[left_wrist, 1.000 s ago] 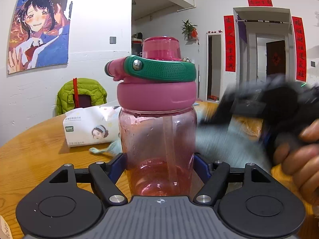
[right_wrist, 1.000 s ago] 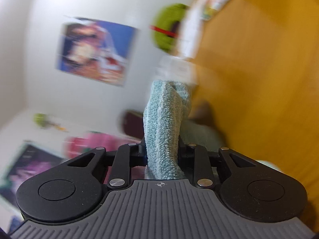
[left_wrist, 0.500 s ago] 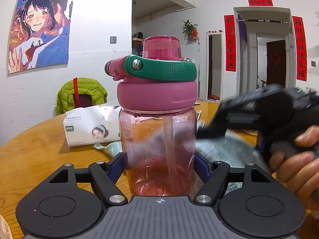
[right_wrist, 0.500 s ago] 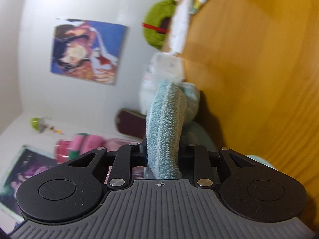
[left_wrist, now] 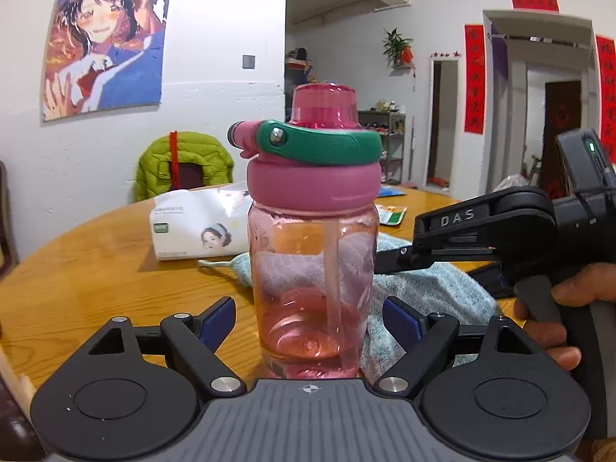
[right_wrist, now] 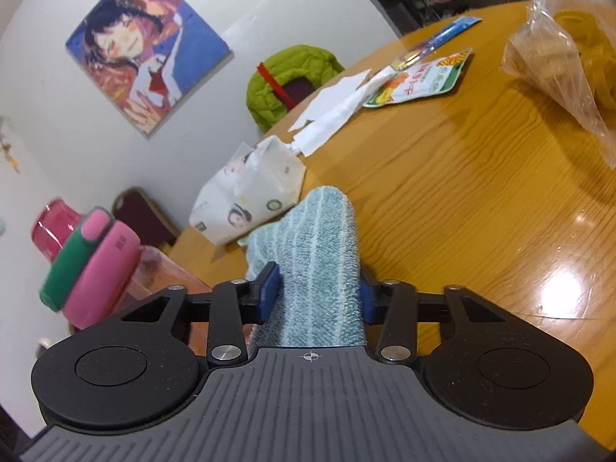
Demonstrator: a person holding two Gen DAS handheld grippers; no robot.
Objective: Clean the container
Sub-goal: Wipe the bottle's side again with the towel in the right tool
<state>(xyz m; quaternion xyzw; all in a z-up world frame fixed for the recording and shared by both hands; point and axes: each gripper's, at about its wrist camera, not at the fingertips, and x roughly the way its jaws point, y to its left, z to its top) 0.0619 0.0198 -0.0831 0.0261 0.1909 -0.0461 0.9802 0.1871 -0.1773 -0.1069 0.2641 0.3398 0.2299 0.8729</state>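
Observation:
A clear pink bottle with a pink lid and green handle stands upright on the wooden table. My left gripper is open, its blue pads apart on either side of the bottle's base and not touching it. My right gripper is shut on a light blue towel. In the left wrist view the right gripper sits to the bottle's right, with the towel draped behind and beside the bottle. The bottle shows at the left of the right wrist view.
A white tissue pack lies behind the bottle on the left. A snack packet, loose tissues and a clear bag of yellow items lie further back on the table. A chair with a green jacket stands at the far edge.
My left gripper has opened and let go of the bottle, which now stands on the table. My right gripper has swung round with the towel and stopped beside the bottle.

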